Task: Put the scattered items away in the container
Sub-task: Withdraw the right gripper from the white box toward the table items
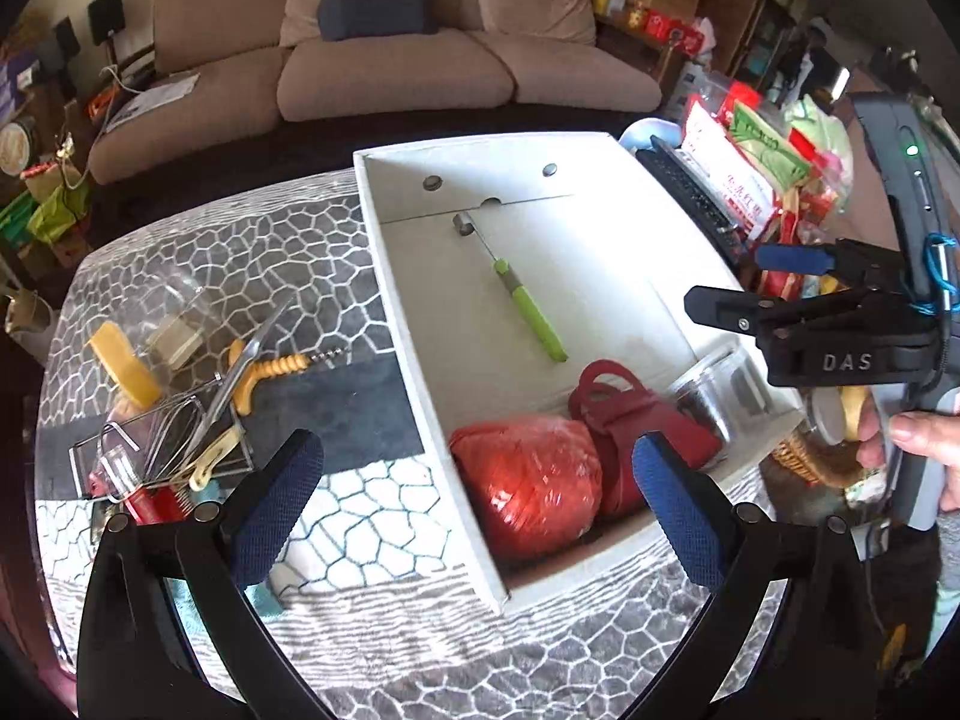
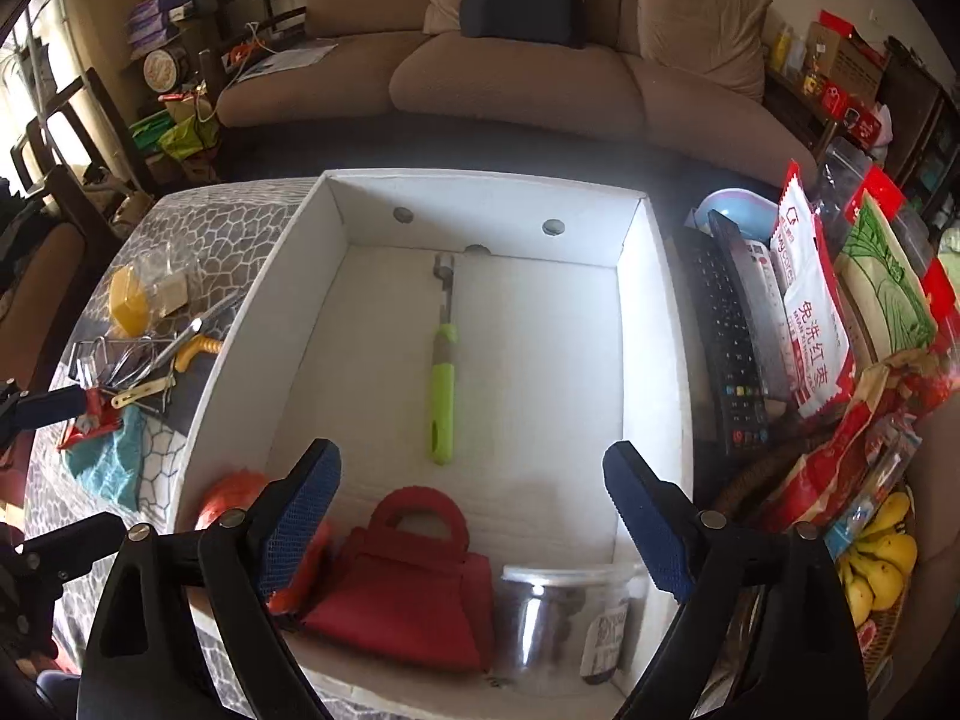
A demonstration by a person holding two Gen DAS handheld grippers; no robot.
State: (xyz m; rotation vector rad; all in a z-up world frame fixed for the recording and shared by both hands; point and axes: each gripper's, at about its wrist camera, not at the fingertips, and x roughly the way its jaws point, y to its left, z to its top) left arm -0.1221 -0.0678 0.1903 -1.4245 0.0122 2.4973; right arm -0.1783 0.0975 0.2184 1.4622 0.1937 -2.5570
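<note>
A white box (image 1: pixel 420 324) (image 2: pixel 264 324) stands on the patterned table. Inside it lie a green-handled peeler (image 1: pixel 531 315) (image 2: pixel 443 384), a red pouch (image 1: pixel 630 414) (image 2: pixel 408 588), a red ball of twine (image 1: pixel 528 492) (image 2: pixel 231 498) and a clear jar (image 1: pixel 711 396) (image 2: pixel 558 618). Left of the box is a heap of loose items (image 1: pixel 180 396) (image 2: pixel 138 348): a yellow block, scissors, a corkscrew, a whisk. My left gripper (image 1: pixel 477 441) (image 2: pixel 54 468) hovers open over the box's near left wall. My right gripper (image 2: pixel 471 456) (image 1: pixel 744 282) is open above the box's near end, holding nothing.
Right of the box lie remote controls (image 2: pixel 729 354), snack bags (image 2: pixel 810 312) (image 1: pixel 738 180) and a basket of bananas (image 2: pixel 876 564). A teal cloth (image 2: pixel 120 462) sits under the heap. A brown sofa (image 1: pixel 390 60) stands beyond the table. A person's hand (image 1: pixel 918 450) holds the right gripper.
</note>
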